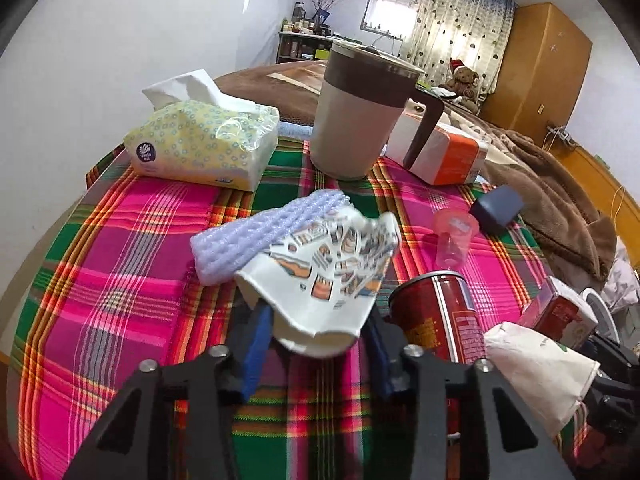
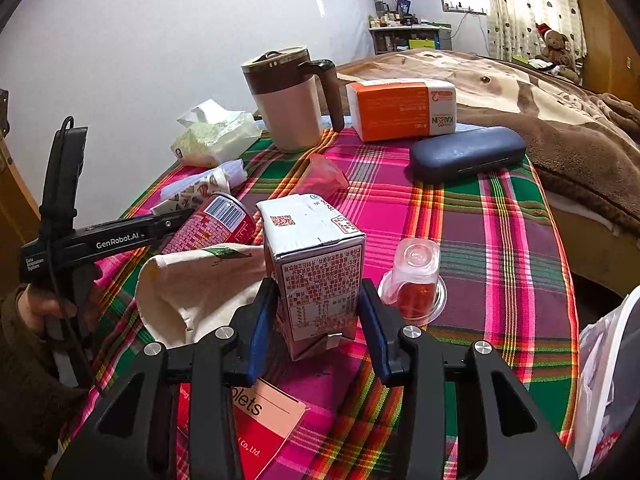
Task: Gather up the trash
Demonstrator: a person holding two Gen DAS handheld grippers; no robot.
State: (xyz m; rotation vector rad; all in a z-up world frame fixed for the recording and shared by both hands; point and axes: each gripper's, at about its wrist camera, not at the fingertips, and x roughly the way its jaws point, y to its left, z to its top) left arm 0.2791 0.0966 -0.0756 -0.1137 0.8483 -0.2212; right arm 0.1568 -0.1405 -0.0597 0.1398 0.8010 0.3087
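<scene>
My left gripper is shut on a crushed white paper cup with a printed pattern, its blue pads pressing on both sides. A lavender foam net lies just beyond the cup. The right gripper is shut on a small drink carton standing upright on the plaid tablecloth. Left of the carton lie a red can on its side and a cream cloth bag. A clear plastic cup sits upside down just right of the carton.
A lidded mug, a yellow tissue pack, an orange tissue pack and a dark glasses case line the far side. A pink wrapper lies mid-table, and a red leaflet near me. A white plastic bag hangs at the right edge.
</scene>
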